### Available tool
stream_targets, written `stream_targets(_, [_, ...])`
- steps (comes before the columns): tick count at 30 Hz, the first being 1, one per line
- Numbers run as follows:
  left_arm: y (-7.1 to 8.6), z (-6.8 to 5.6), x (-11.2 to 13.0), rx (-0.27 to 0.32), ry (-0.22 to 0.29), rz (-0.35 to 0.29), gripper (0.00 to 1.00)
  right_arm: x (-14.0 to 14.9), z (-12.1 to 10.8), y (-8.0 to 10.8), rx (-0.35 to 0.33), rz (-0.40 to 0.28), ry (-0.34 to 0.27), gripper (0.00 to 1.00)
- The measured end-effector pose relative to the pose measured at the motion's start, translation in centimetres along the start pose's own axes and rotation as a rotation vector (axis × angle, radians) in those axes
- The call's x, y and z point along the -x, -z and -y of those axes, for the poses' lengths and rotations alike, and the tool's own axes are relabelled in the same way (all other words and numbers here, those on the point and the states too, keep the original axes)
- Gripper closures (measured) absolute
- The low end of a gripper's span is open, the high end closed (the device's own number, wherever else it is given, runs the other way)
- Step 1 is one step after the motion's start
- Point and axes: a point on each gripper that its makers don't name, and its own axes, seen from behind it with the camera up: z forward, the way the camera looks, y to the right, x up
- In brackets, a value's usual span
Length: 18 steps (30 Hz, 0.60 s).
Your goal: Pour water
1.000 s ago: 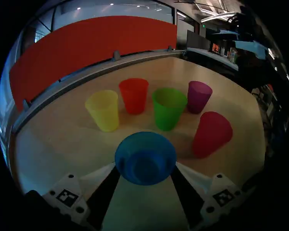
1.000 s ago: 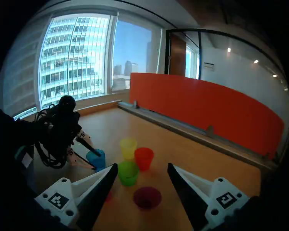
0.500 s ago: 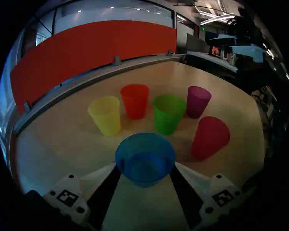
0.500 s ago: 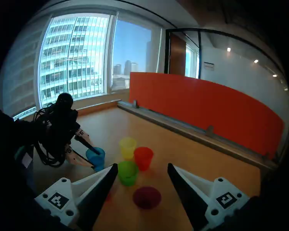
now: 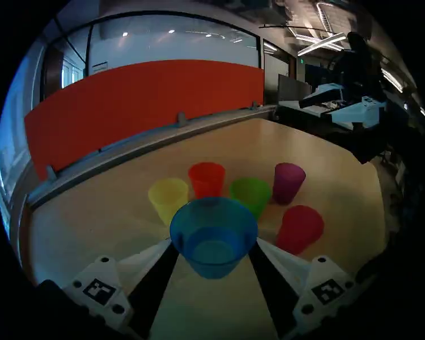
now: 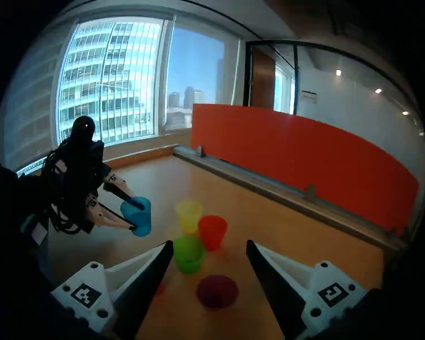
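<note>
My left gripper (image 5: 213, 243) is clenched on the blue cup (image 5: 213, 226), one finger pressing on each side of it. The cup sits upright between my fingertips with its mouth toward the camera, and there seems to be a little water low inside it. My right gripper (image 6: 208, 245) is spread wide and grips nothing. From the right gripper view, the blue cup hangs above the table to the left of the other cups.

Just beyond the blue cup, five cups stand upright on the pale wooden table (image 5: 88, 226). The yellow cup (image 5: 168, 198), orange cup (image 5: 207, 178), green cup (image 5: 250, 194) and purple cup (image 5: 287, 181) form a loose arc, and the red cup (image 5: 299, 228) stands nearest me on the right.

An orange partition (image 5: 144, 107) runs along the table's far edge. Tall windows (image 6: 110, 85) look out on high-rise buildings, and desks (image 5: 348, 110) stand off to the right.

That makes six cups, one of each colour, and two grippers.
</note>
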Motion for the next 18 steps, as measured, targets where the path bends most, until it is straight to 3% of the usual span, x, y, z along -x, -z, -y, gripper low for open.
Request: stream_targets(18, [4.4,0.8,-8.0,-0.052,0.013,-0.242,0.17,0.4,0.5,-0.9,-0.008,0.019,0.005,0.0])
